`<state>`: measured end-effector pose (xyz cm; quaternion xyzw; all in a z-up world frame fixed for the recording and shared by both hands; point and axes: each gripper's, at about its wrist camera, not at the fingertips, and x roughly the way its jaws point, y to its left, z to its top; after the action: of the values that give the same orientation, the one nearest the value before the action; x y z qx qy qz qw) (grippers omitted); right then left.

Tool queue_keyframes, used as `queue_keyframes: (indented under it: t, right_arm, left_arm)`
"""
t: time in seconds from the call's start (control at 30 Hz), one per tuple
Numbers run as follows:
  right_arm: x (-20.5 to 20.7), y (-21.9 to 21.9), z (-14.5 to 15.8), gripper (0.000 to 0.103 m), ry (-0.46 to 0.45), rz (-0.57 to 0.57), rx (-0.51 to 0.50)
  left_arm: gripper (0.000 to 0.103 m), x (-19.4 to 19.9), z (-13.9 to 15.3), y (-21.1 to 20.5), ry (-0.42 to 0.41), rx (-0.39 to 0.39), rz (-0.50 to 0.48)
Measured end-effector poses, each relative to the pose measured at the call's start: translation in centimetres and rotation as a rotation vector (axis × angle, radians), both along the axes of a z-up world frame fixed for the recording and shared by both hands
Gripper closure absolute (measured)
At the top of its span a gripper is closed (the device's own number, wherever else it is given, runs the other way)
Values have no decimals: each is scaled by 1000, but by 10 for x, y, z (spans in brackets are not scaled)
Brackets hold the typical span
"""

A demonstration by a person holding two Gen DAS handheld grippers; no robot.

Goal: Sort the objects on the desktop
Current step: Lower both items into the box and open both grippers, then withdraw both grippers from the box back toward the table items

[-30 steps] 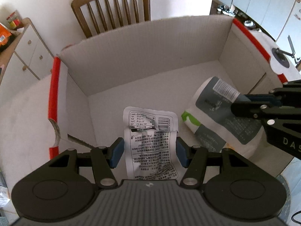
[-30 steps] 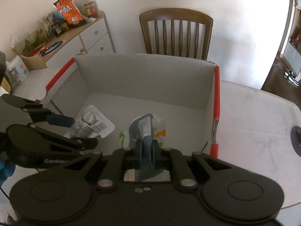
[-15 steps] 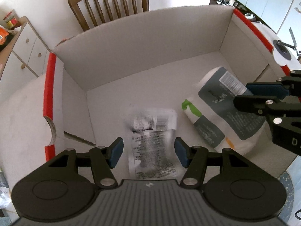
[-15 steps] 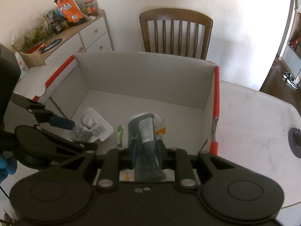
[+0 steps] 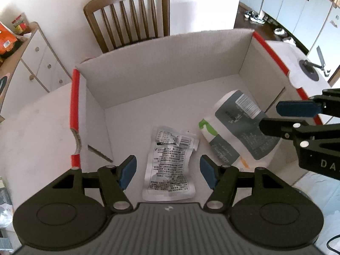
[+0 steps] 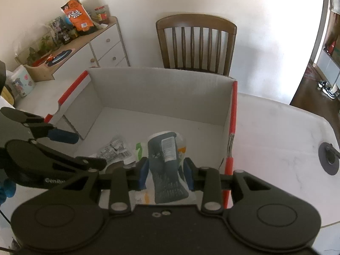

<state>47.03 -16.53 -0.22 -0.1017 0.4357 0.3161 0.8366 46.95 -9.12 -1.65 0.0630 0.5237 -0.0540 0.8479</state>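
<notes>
Nearest, the left gripper (image 5: 167, 173) hangs with fingers wide over the small white packet (image 5: 170, 165) on the box (image 5: 170, 53) floor. The right gripper (image 6: 165, 175), its fingers just opened, flanks the grey pouch (image 6: 166, 165) without pressing. If withdrawn carelessly, a pad could snag the pouch and drag it back out.

Past my counter (image 6: 276, 127) I see a wooden chair (image 6: 196, 44) against the white wall, and a white drawer cabinet (image 6: 102, 48) bearing an orange snack bag (image 6: 77, 17), jars and plants.
</notes>
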Motion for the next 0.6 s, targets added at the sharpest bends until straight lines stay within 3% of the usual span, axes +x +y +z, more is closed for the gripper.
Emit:
queue_keyframes:
  t: [0.6]
  right_arm:
    - [-34, -3, 41, 65, -67, 36, 5]
  left_arm:
    - [38, -44, 50, 0, -86, -29, -17]
